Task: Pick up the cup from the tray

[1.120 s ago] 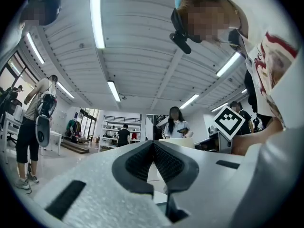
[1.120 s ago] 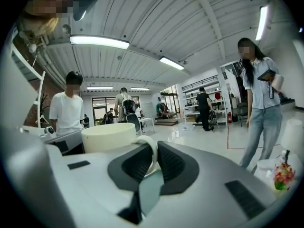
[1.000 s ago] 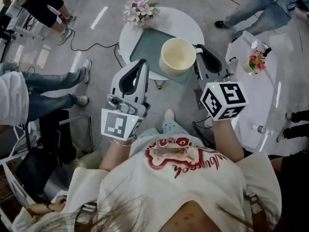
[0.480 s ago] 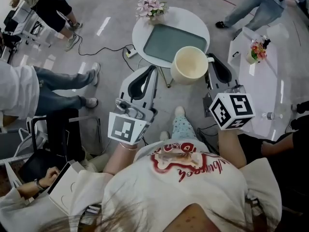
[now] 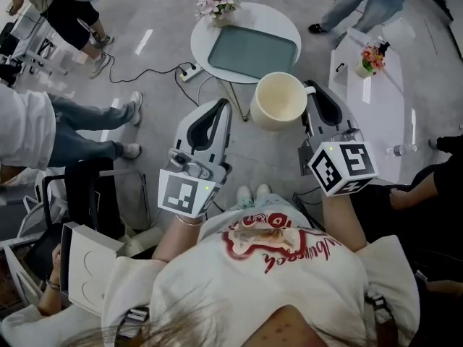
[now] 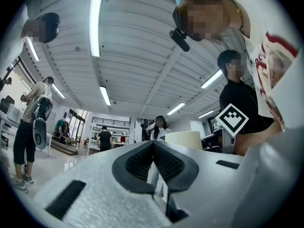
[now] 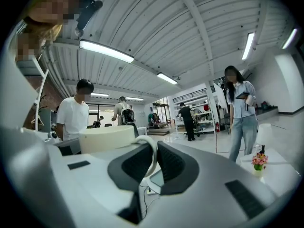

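We hold the cup off the round table's near edge, tray bare, over grey floor.
Our right gripper clamps its handle; our left gripper is closed, empty. The cup's base is hidden.

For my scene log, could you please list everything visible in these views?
Cream ceramic cup: one, cream, held by its handle in the right gripper.
Grey-green rectangular tray: one, grey-green, on the round white table.
Pink flower bunch: one, pink, at that table's far edge.
White power strip: one, white, on the floor.
White side table: one, white, at right, bearing a flower pot.
Bystanders: several, around the edges.
Left gripper: one, grey-white, shut, empty.
Right gripper: one, grey-white, shut on the cup's handle.
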`<state>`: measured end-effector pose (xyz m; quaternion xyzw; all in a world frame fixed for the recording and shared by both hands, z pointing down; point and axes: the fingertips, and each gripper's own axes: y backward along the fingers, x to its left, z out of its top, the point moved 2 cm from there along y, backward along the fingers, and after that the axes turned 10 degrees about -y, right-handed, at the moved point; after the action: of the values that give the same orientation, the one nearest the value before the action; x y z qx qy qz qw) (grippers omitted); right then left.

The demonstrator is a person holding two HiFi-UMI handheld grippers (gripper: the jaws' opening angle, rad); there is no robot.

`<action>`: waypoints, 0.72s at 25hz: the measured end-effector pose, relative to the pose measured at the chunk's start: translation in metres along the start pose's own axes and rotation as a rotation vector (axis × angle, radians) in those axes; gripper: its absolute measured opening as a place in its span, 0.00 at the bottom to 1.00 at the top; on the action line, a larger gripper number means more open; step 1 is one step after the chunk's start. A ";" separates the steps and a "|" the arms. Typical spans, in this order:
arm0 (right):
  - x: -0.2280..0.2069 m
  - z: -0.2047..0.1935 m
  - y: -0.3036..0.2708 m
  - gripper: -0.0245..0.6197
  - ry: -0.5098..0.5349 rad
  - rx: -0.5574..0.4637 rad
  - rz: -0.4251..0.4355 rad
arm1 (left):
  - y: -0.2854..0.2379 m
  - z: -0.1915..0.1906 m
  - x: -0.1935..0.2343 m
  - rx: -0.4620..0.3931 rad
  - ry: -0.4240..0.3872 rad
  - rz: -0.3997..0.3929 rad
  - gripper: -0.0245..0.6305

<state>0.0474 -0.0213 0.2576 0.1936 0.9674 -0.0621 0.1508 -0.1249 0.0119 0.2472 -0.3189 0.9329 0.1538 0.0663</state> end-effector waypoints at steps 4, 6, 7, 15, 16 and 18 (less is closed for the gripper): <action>-0.001 0.004 0.009 0.11 0.009 -0.006 0.009 | 0.000 0.007 -0.005 -0.006 0.001 0.022 0.06; 0.000 0.004 0.014 0.11 0.018 -0.001 0.019 | 0.000 0.009 -0.010 -0.007 0.000 0.026 0.06; 0.001 0.003 0.016 0.11 0.019 0.002 0.024 | 0.001 0.010 -0.012 -0.006 0.000 0.029 0.06; 0.007 -0.001 0.027 0.11 0.032 -0.001 0.031 | 0.008 0.012 -0.023 -0.002 0.001 0.041 0.06; 0.008 0.000 0.028 0.11 0.031 -0.001 0.033 | 0.008 0.013 -0.024 -0.001 0.001 0.043 0.06; 0.009 -0.001 0.030 0.11 0.030 -0.001 0.036 | 0.010 0.015 -0.025 -0.002 0.000 0.045 0.06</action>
<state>0.0509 0.0096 0.2534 0.2117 0.9660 -0.0560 0.1374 -0.1108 0.0387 0.2414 -0.2977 0.9397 0.1560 0.0628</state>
